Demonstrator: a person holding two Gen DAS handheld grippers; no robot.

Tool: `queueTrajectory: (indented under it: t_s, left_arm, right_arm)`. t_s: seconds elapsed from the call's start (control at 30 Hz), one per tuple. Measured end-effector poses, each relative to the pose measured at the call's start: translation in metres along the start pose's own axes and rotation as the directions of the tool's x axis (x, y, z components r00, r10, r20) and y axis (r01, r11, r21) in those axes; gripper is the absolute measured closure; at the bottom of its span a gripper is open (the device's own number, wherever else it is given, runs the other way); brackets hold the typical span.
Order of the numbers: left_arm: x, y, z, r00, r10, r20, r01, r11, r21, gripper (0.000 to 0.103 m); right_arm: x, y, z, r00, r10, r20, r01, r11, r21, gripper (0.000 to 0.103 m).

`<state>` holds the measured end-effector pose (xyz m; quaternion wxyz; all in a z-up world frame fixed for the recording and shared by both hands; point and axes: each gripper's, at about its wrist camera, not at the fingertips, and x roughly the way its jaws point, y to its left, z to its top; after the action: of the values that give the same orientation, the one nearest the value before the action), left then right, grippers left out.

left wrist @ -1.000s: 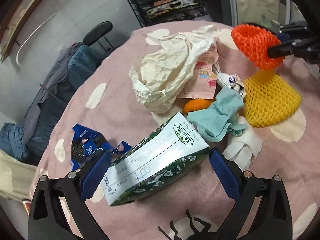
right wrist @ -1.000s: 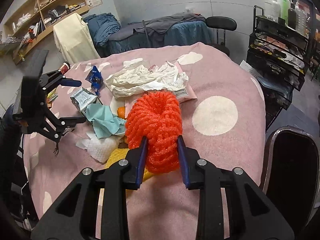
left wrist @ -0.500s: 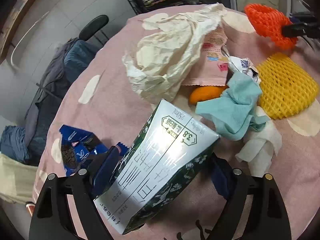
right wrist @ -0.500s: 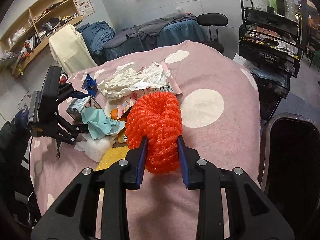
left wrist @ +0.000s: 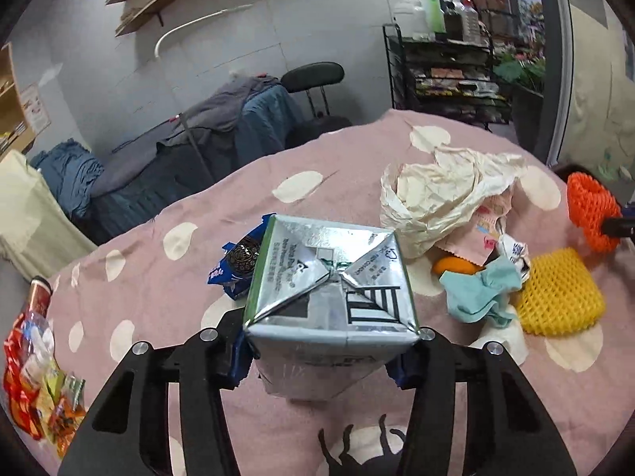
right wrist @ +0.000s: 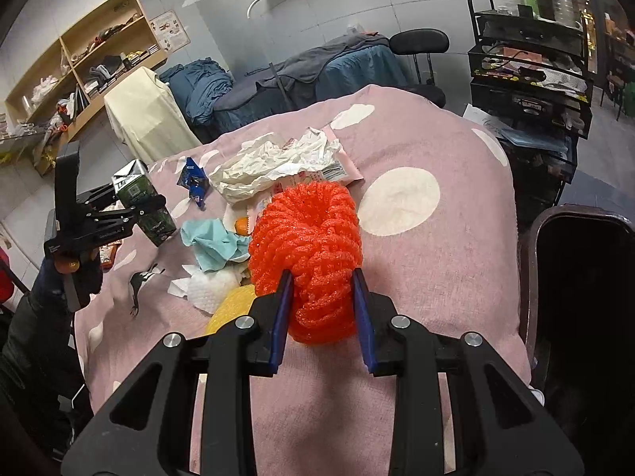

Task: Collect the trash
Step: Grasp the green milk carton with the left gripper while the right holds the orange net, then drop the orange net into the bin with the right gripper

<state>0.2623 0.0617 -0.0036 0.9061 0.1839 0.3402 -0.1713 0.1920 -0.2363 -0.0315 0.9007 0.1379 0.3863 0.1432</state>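
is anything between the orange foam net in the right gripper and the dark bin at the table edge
Nothing visible. The right gripper holds the orange foam net over bare pink tablecloth, and the bin stands open just beyond its edge.

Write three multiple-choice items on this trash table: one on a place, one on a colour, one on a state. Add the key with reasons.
1. Where does the orange peel lie?
A. beside the teal cloth
B. on the chair
C. in the bin

2. What colour is the foam net in the right gripper?
A. orange-red
B. green
C. white

3. How does the milk carton stand in the left gripper?
A. flat on the table
B. tipped up, jaws closing on it
C. crushed

Key: A, peel touches the cloth; A, net's colour in both views; B, its foil end faces the camera.
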Motion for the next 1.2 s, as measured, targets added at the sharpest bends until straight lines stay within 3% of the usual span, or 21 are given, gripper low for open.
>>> queueTrajectory:
  t_s: [0.3, 0.57, 0.7, 0.83, 1.0, 1.2]
  left_arm:
    - [-0.043, -0.033, -0.003, 0.994, -0.036, 0.106, 0.049, 0.992, -0.113, 0.054]
    - [-0.084, -0.09, 0.006, 0.97, -0.123, 0.209, 0.146, 0.984, -0.099, 0.054]
    - [-0.09, -0.121, 0.015, 0.954, -0.187, 0.233, 0.214, 0.972, -0.099, 0.054]
    - [-0.09, -0.153, 0.026, 0.936, -0.265, 0.232, 0.294, 0.951, -0.096, 0.054]
    - [-0.086, -0.19, 0.034, 0.911, -0.357, 0.206, 0.382, 0.92, -0.094, 0.054]
    - [-0.075, -0.229, 0.041, 0.88, -0.443, 0.17, 0.46, 0.884, -0.081, 0.054]
  right_arm:
    - [-0.023, -0.012, -0.012, 0.998, 0.029, 0.047, -0.031, 0.999, 0.035, 0.073]
    - [-0.058, -0.033, -0.028, 0.992, -0.009, 0.123, 0.0, 0.997, 0.076, 0.073]
    - [-0.078, -0.054, -0.037, 0.981, -0.099, 0.165, 0.079, 0.989, 0.122, 0.073]
    - [-0.093, -0.084, -0.047, 0.953, -0.245, 0.177, 0.213, 0.96, 0.181, 0.073]
    - [-0.101, -0.13, -0.064, 0.911, -0.391, 0.127, 0.346, 0.896, 0.278, 0.072]
    - [-0.09, -0.175, -0.089, 0.89, -0.455, 0.034, 0.413, 0.836, 0.362, 0.07]
